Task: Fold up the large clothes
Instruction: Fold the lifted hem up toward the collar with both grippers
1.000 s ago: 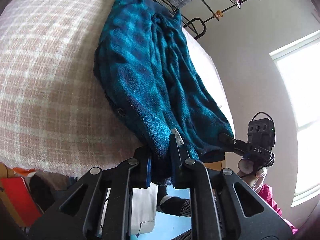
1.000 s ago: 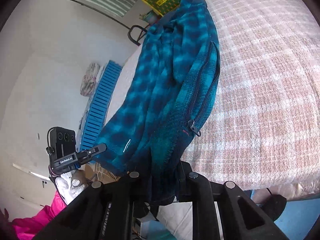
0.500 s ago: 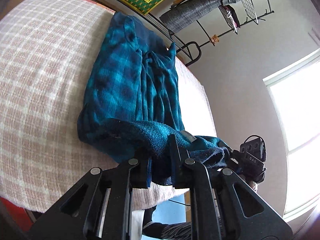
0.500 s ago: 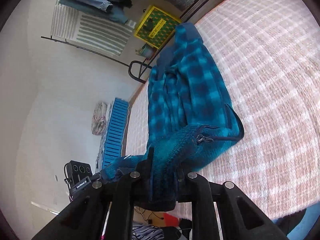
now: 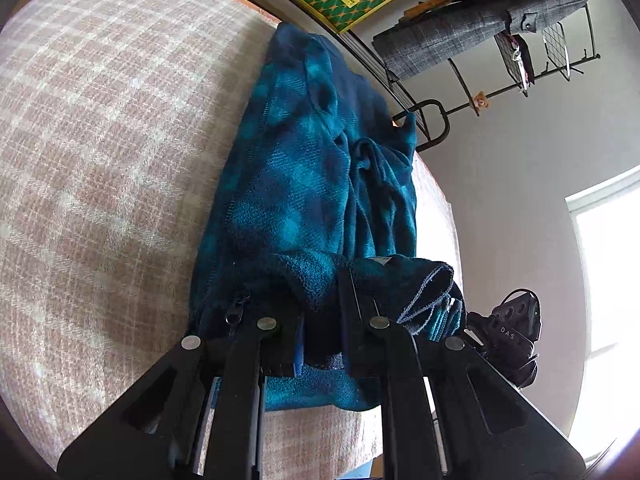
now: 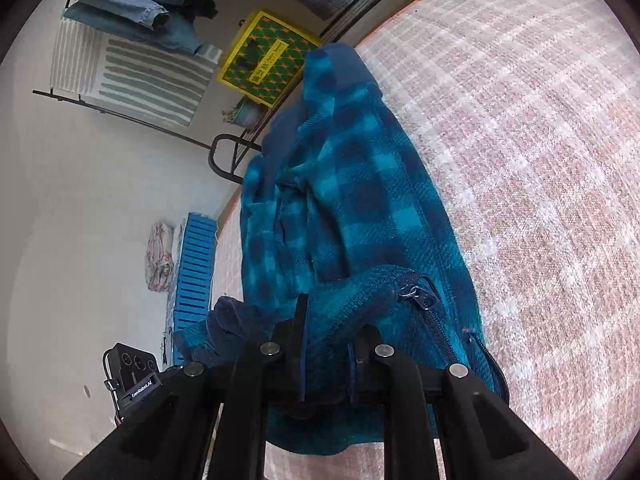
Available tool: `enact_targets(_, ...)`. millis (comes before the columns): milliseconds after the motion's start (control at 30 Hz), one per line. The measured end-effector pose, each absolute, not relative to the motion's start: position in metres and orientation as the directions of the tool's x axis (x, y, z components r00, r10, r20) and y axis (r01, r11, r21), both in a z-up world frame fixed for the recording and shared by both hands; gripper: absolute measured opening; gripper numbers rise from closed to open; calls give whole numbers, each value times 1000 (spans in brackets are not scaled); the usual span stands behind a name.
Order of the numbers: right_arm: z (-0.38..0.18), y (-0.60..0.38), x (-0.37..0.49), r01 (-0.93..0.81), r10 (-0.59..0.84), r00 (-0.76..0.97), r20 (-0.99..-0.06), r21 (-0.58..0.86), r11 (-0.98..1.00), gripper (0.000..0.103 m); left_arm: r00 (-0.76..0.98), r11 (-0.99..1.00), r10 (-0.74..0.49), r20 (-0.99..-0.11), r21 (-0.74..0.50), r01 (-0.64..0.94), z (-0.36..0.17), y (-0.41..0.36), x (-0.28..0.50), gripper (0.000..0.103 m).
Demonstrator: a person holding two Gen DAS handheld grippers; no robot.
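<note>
Left tool (image 5: 324,300) and right tool (image 6: 326,332) were each clamped on the near hem of the fleece jacket (image 6: 360,200). Teal-navy plaid, zipper (image 6: 416,294) exposed, hem doubled over; rest lay ahead, rumpled, on the plaid-covered bed (image 6: 540,160).

Fleece jacket (image 5: 304,200) lies lengthwise on the bed cover (image 5: 100,160), far end near the bed's back edge. Near hem is lifted and doubled back over the jacket's lower part — left gripper (image 5: 320,320) clamps 1 corner, right gripper (image 6: 326,344) the other, w/ zipper pull (image 6: 416,294) just right of it. Behind the bed: clothes rack (image 5: 500,28) and patterned box (image 6: 266,60). Slatted crate (image 6: 194,276) stands left of the bed in right-wrist view.
</note>
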State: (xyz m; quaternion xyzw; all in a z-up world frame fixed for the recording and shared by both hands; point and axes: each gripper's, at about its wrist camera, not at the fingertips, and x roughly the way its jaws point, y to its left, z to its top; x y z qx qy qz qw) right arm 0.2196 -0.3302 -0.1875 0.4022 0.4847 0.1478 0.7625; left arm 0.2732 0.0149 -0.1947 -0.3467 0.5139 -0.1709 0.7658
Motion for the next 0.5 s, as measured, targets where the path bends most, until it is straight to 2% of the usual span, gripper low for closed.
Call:
enact_targets(133, -205, -330, 228, 202, 615, 474, -630, 758, 621, 13, 394, 717, -604, -693, -688, -110, -211, 10, 287, 12)
enact_targets(233, -206, -328, 234, 192, 616, 469, -633, 754, 629, 21, 379, 727, -596, -708, -676, -121, -216, 8, 295, 13)
enact_targets(300, -205, -329, 236, 188, 638, 464, -614, 772, 607, 32, 366, 722, -604, -708, -680, -125, -216, 8, 298, 16)
enact_targets(333, -204, -330, 236, 187, 652, 466, -598, 787, 589, 41, 356, 718, -612, -706, -685, -124, -215, 8, 299, 18)
enact_targets(367, -202, -332, 235, 181, 666, 471, -579, 802, 569, 55, 351, 711, -622, -700, -693, -121, -213, 9, 300, 19)
enact_targets(433, -196, -336, 232, 166, 678, 492, -546, 824, 542, 73, 351, 686, -648, -676, -718, -117, -210, 11, 302, 29)
enact_targets(467, -192, -338, 230, 157, 675, 503, -540, 825, 543, 75, 354, 673, -659, -664, -730, -116, -208, 13, 302, 31)
enact_targets(500, -188, -339, 229, 150, 671, 509, -540, 823, 548, 75, 360, 661, -668, -651, -742, -115, -205, 16, 301, 39)
